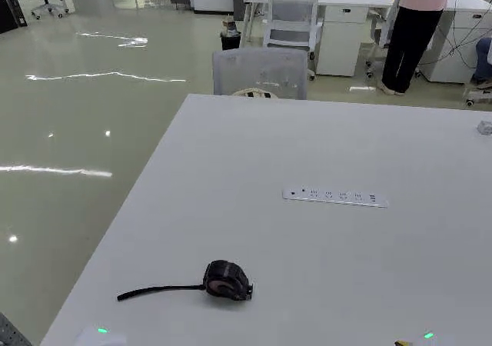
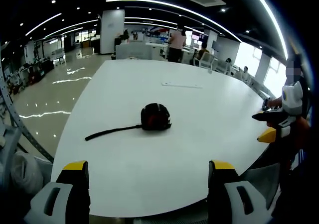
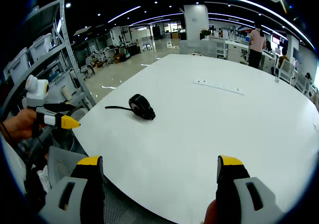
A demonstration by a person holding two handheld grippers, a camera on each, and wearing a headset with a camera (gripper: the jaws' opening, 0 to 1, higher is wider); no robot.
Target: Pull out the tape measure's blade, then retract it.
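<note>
Room: open-plan office with a glossy pale floor [image 1: 77,169]; a person in a pink top and black trousers [image 1: 419,23] stood at the far desks
Surface: large white rounded table [image 1: 346,284], with a grey mesh-backed chair [image 1: 260,73] at its far edge
Tape measure: round black tape measure [image 1: 227,280] [image 2: 155,117] [image 3: 141,106] lay on the table, well ahead of the left gripper and in line with the gap between its jaws; from the right gripper it lay ahead and to the left
Strap: thin black strap [image 1: 157,291] trailed flat from the case, leftward in the left gripper view
Left gripper [image 2: 148,167]: yellow-tipped grey jaws spread wide, empty, at the near table edge
Right gripper [image 3: 160,160]: jaws spread wide, empty, well apart from the tape measure
Power strip: flat white power strip [image 1: 334,197] lay beyond the tape measure, farther from both grippers
</note>
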